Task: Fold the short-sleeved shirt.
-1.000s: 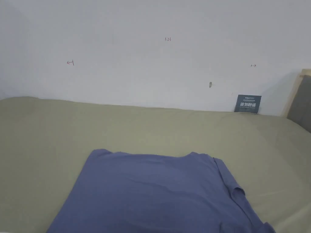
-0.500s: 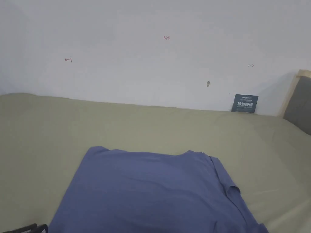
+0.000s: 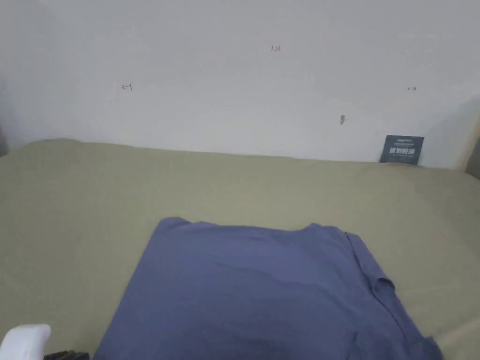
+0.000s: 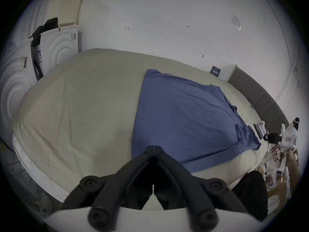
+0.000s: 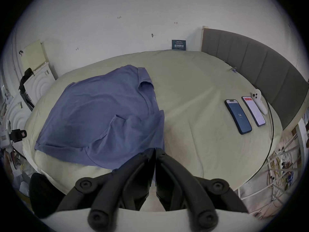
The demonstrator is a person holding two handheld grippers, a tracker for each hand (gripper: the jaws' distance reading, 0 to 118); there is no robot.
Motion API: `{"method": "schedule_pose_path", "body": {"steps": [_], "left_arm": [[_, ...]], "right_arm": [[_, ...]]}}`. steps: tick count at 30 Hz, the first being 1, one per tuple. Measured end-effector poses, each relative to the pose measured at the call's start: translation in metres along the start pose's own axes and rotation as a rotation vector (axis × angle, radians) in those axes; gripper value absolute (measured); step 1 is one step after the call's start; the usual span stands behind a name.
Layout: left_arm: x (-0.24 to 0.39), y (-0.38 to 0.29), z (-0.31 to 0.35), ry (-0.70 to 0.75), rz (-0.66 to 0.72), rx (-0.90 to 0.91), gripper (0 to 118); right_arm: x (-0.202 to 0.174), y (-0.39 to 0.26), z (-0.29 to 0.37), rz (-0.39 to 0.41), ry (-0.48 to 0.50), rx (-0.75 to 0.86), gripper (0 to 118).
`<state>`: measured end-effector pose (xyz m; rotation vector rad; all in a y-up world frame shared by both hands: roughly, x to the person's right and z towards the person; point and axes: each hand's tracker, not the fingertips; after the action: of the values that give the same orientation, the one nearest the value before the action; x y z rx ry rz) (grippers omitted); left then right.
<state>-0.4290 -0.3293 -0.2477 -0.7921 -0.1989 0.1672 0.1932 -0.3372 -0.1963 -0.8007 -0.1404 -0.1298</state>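
Blue short-sleeved shirt (image 5: 100, 118) lies spread on the bed (image 5: 192, 135), towards the near edge, its lower part draped a little over that edge. One side looks already turned in: in the right gripper view a sleeve and a flap of cloth lie doubled onto the body along the shirt's right side. Far edge reads straight in the head view, with a small bump at the collar end. A few soft creases across the middle; otherwise flat.

Left tool (image 4: 153, 149): jaws together at the tips, nothing between them, held above the near left part of the shirt, not touching as far as can be told. Right tool (image 5: 155, 150): jaws likewise together and empty, poised over the near right corner of the shirt. The right tool also shows far off in the left gripper view, at the bed's right edge, clear of the cloth.

Judgement: between folds, no cloth in hand. The next move calls for opening a tool and pinching a hem corner or shoulder, both layers together, then carrying it across so the edges line up. Risk: catching only the top layer, or dragging the shirt off the edge.

Beyond the shirt: two phones (image 5: 238, 116) and a white controller (image 5: 259, 101) lie well apart to the right, near the grey headboard (image 5: 250, 59). White wall (image 3: 234, 70) behind.
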Motion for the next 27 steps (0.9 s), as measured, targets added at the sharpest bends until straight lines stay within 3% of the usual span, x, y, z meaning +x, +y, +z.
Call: {"method": "schedule_pose_path", "body": {"steps": [1, 2, 3, 4, 8, 13, 14, 16, 19, 20, 23, 27], "left_arm": [[-0.001, -0.003, 0.001, 0.005, -0.01, -0.008, 16], [-0.005, -0.006, -0.002, 0.005, -0.032, -0.027, 54], [-0.006, -0.008, -0.004, 0.009, -0.056, -0.055, 82], [-0.007, -0.011, -0.008, 0.005, -0.064, -0.086, 97], [-0.01, -0.022, -0.026, -0.013, -0.099, -0.109, 97], [-0.018, -0.025, -0.057, 0.02, 0.02, -0.17, 90], [-0.021, -0.027, -0.058, 0.002, 0.059, -0.169, 69], [-0.021, -0.026, -0.064, 0.021, 0.101, -0.17, 6], [-0.021, -0.027, -0.062, 0.01, 0.1, -0.157, 1], [-0.021, -0.025, -0.063, 0.013, 0.089, -0.154, 1], [-0.02, -0.023, -0.059, 0.005, 0.096, -0.145, 1], [-0.027, -0.018, -0.052, -0.007, 0.112, -0.12, 1]], "right_arm": [[-0.001, 0.001, 0.001, 0.001, 0.001, -0.004, 6], [-0.001, 0.0, 0.0, -0.001, 0.001, -0.008, 6], [0.0, -0.002, -0.001, -0.002, 0.0, -0.012, 6], [0.001, -0.003, -0.002, -0.002, 0.001, -0.016, 6], [-0.001, -0.004, -0.007, -0.002, 0.005, -0.032, 6], [-0.007, -0.004, -0.011, 0.031, 0.001, -0.042, 6], [-0.008, -0.003, -0.011, 0.043, -0.002, -0.046, 7], [-0.01, -0.002, -0.013, 0.083, -0.011, -0.062, 7], [-0.013, 0.001, -0.017, 0.12, -0.024, -0.093, 9], [-0.012, 0.002, -0.019, 0.126, -0.029, -0.104, 25], [-0.015, 0.001, -0.028, 0.128, -0.034, -0.138, 93], [-0.018, -0.002, -0.038, 0.137, -0.028, -0.14, 93]]}}
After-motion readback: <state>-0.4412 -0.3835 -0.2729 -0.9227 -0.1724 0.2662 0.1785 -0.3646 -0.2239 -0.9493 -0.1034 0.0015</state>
